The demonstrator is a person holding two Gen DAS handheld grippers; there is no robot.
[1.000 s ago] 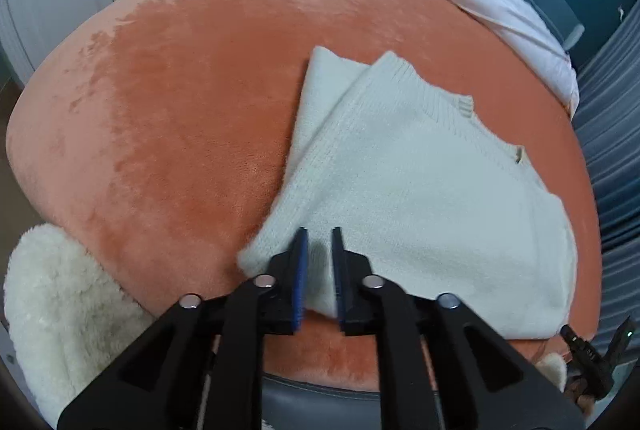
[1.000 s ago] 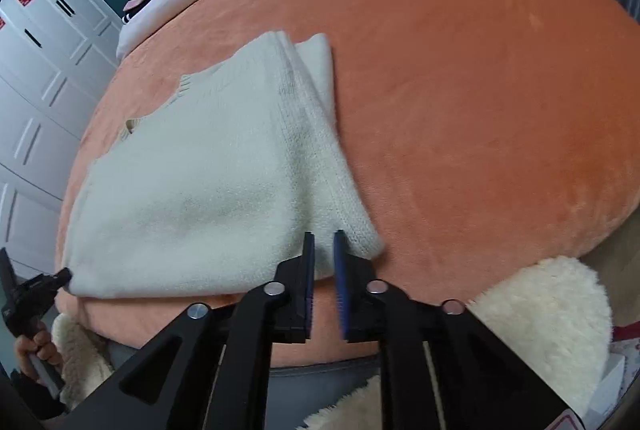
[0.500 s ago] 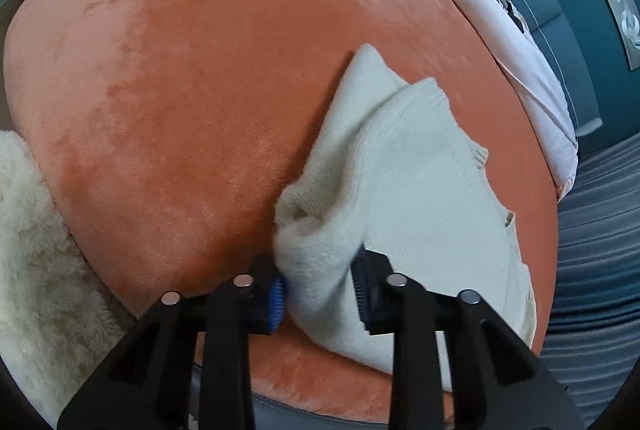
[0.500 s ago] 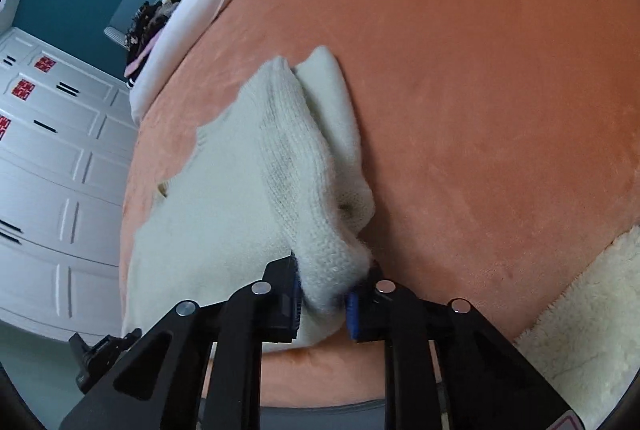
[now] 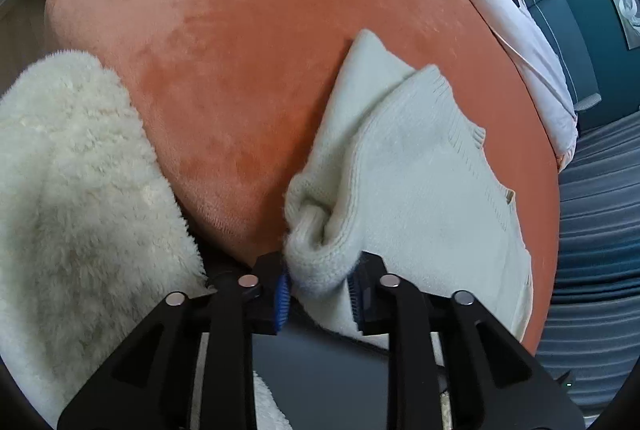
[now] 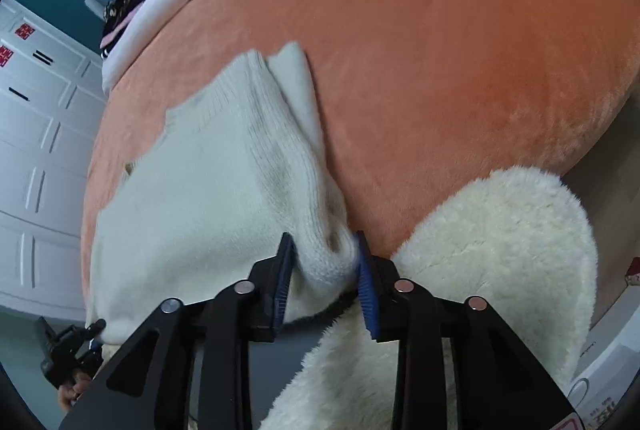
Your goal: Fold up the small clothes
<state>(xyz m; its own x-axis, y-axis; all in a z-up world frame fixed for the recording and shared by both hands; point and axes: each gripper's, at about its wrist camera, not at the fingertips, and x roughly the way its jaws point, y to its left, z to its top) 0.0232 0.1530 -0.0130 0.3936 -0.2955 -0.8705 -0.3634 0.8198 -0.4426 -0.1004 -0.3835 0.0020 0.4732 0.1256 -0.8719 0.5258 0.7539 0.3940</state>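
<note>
The sweater [image 5: 420, 166] is half folded, and the left gripper [image 5: 318, 294] and right gripper [image 6: 326, 280], jaws just widened, each pinch a near corner for another fold.

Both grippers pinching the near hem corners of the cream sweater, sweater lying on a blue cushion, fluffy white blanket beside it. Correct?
Not quite: the cushion under the cream sweater is orange, not blue, as both wrist views show. The rest holds: the left gripper and right gripper each have a bunched near corner of the hem between their pads, and a fluffy white blanket lies beside the cushion.
</note>
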